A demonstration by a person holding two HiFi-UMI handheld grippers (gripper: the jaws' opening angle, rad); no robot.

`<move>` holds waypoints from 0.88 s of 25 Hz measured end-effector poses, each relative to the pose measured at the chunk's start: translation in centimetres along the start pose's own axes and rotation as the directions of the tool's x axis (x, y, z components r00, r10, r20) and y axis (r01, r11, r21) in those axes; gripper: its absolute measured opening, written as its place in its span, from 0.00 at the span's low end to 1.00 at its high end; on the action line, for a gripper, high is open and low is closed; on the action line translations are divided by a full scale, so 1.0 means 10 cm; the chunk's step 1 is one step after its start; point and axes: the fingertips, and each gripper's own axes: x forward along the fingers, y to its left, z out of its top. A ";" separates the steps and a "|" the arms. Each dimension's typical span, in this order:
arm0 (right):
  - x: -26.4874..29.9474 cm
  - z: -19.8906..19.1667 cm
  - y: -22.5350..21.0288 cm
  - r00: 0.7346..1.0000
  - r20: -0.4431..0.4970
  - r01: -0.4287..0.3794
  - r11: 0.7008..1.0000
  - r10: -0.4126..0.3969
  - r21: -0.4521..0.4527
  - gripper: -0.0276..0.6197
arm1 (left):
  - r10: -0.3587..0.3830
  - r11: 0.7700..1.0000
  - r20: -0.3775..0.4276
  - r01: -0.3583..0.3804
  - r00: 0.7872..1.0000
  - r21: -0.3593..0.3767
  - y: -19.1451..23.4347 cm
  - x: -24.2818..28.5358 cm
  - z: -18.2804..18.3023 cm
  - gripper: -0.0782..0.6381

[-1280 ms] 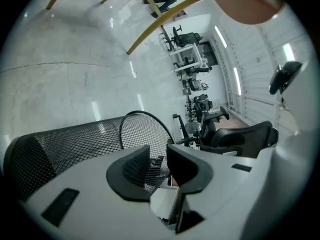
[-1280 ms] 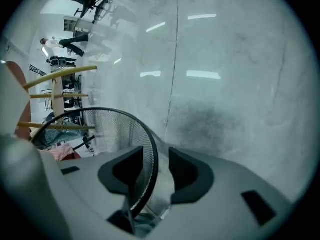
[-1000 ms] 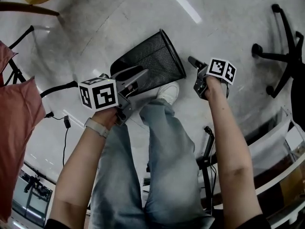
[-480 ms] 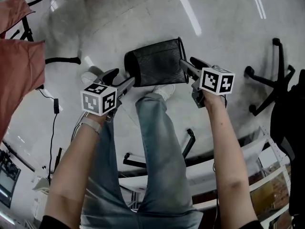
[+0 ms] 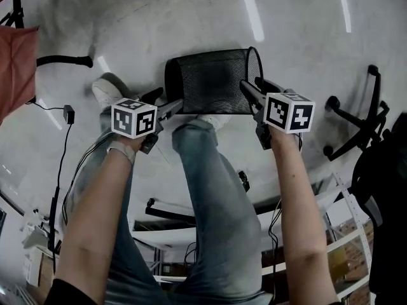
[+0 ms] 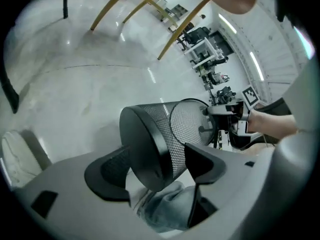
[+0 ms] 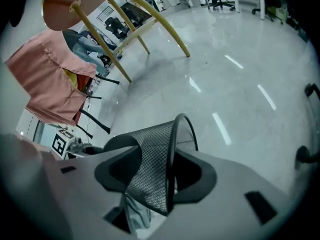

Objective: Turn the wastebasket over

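Note:
The wastebasket [image 5: 213, 81], black wire mesh with a solid base, lies on its side, base to the left and open rim to the right. Whether it rests on the floor I cannot tell. My left gripper [image 5: 164, 103] straddles the base edge. In the left gripper view the base [image 6: 150, 149] sits between wide jaws that are still opening, and the pads do not press on it. My right gripper [image 5: 253, 88] straddles the rim. In the right gripper view the rim [image 7: 172, 149] and mesh wall stand between jaws that are closing, with a gap left.
The person's legs in jeans [image 5: 203, 183] and a white shoe [image 5: 105, 91] are right under and beside the basket. An office chair base [image 5: 356, 126] stands at the right, a cable with a plug [image 5: 67, 114] and a red cloth [image 5: 16, 62] at the left. Wooden chair legs [image 7: 125, 24] rise beyond.
The basket swung from slanting to lying crosswise. My right gripper came in from the side and now straddles the rim. My left gripper sank at the base and its jaws spread.

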 end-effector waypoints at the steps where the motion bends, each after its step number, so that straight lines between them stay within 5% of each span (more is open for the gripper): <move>1: 0.00 0.00 -0.01 1.000 0.006 -0.002 1.000 0.002 0.004 0.37 | -0.024 1.000 0.013 0.024 1.000 0.006 -0.02 0.03 -0.01 0.57; 6: -0.01 0.03 -0.03 0.999 0.032 -0.008 0.999 0.007 0.033 0.35 | -0.110 0.993 0.013 0.109 0.994 0.044 -0.18 0.16 -0.02 0.58; 14: 0.00 0.23 0.11 1.000 0.015 -0.027 0.998 0.028 -0.063 0.34 | -0.025 0.992 -0.097 0.037 0.995 0.117 -0.19 0.09 -0.15 0.53; 22: 0.08 0.59 0.39 0.970 0.058 -0.233 0.970 0.237 -0.069 0.32 | 0.046 0.997 0.030 -0.048 0.998 0.068 -0.22 -0.53 0.20 0.48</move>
